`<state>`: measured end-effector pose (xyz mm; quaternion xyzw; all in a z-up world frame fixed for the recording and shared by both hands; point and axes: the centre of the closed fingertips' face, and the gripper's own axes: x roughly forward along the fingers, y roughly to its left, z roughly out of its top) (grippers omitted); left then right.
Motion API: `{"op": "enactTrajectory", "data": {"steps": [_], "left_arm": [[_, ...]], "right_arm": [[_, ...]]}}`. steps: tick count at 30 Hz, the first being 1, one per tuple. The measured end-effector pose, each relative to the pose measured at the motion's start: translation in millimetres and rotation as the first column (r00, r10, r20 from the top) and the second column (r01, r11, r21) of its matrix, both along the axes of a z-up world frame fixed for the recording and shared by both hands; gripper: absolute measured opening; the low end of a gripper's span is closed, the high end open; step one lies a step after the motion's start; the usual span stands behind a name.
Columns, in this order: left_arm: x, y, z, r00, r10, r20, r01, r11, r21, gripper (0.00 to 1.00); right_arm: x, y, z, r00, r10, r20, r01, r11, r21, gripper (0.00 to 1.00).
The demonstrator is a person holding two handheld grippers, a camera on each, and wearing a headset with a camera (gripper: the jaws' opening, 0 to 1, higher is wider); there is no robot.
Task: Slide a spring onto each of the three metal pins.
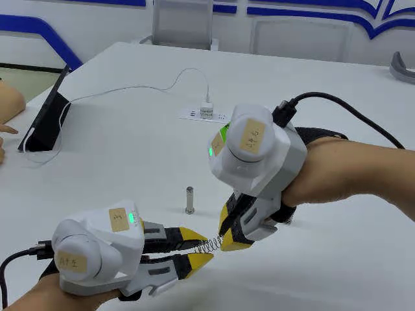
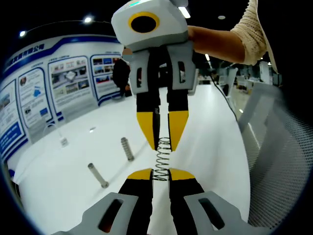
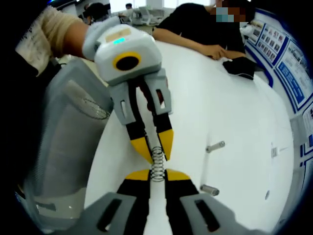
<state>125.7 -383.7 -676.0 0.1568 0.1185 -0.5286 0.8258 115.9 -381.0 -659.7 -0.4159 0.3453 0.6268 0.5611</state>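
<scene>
A small steel spring [image 1: 211, 245] hangs level just above the white table [image 1: 130, 149], stretched between both grippers. My left gripper [image 1: 202, 247] is shut on one end and my right gripper [image 1: 227, 236] is shut on the other. In the left gripper view the spring [image 2: 161, 159] runs from my left gripper [image 2: 161, 174] up to the right gripper [image 2: 163, 139]. One metal pin [image 1: 189, 199] stands upright just beyond the spring. The left gripper view shows a bare pin [image 2: 98, 175] and a ribbed-looking second pin [image 2: 127, 148]. Two pins [image 3: 215, 146] [image 3: 209, 189] stand in the right gripper view.
A white charger with its cable [image 1: 206, 111] lies past the pin. A black tablet [image 1: 45, 120] leans at the table's left edge beside a person's hand [image 1: 8, 129]. A grey mesh chair [image 3: 63, 127] stands close by. A seated person [image 3: 195, 24] is at the far side.
</scene>
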Motion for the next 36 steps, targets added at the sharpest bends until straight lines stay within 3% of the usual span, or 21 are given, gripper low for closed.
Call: {"op": "enactTrajectory", "data": {"steps": [23, 36], "left_arm": [[-0.2, -1.8, 3.7, 1.0, 0.005, -0.001, -0.005, 1.0, -0.018, 0.11], [2.6, 0.7, 2.5, 1.0, 0.021, -0.013, -0.022, 0.999, -0.039, 0.11]], "right_arm": [[-2.7, 21.7, 16.8, 1.0, 0.014, 0.026, -0.015, 0.999, 0.043, 0.12], [-1.5, 24.1, 17.0, 1.0, 0.005, 0.028, -0.006, 0.999, 0.044, 0.13]]}}
